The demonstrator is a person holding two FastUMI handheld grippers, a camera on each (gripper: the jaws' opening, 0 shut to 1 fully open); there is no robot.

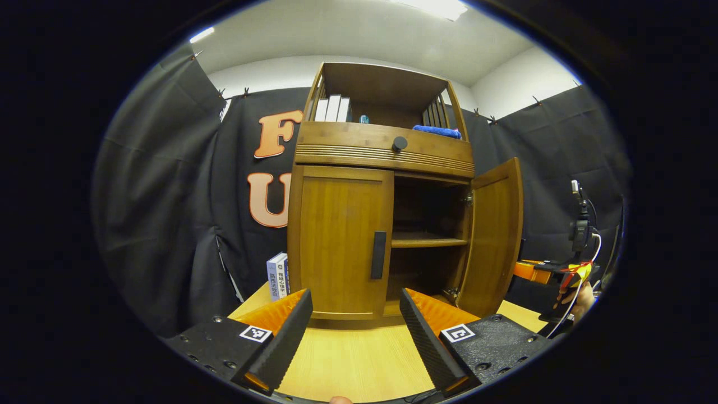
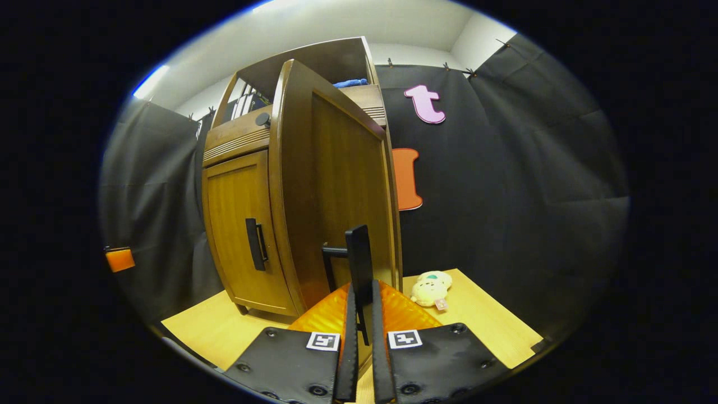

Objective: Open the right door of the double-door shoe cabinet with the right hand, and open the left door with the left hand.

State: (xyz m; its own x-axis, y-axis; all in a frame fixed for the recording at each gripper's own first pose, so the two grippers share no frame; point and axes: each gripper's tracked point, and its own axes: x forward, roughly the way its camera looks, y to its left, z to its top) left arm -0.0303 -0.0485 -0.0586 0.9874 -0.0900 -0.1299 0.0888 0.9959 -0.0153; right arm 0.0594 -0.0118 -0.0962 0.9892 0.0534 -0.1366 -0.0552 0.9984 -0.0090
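The wooden shoe cabinet [image 1: 387, 148] stands on a light wooden table [image 1: 359, 359]. Its left door [image 1: 342, 241] is closed, with a dark vertical handle [image 1: 378, 255] near its inner edge. My left gripper [image 1: 356, 306] is open, a short way in front of that door and touching nothing. The right door [image 1: 495, 235] is swung wide, showing a bare shelf [image 1: 427, 241] inside. In the right gripper view that door [image 2: 342, 191] faces me edge-on, and my right gripper [image 2: 362, 289] is shut on its dark handle [image 2: 359, 252]. The left door [image 2: 238, 224] is closed here too.
Books [image 1: 277, 275] stand on the table left of the cabinet. More books [image 1: 334, 108] and a blue cloth [image 1: 437, 132] sit on its open top shelf, above a drawer knob [image 1: 399, 143]. A small plush toy [image 2: 431, 288] lies on the table behind the open door.
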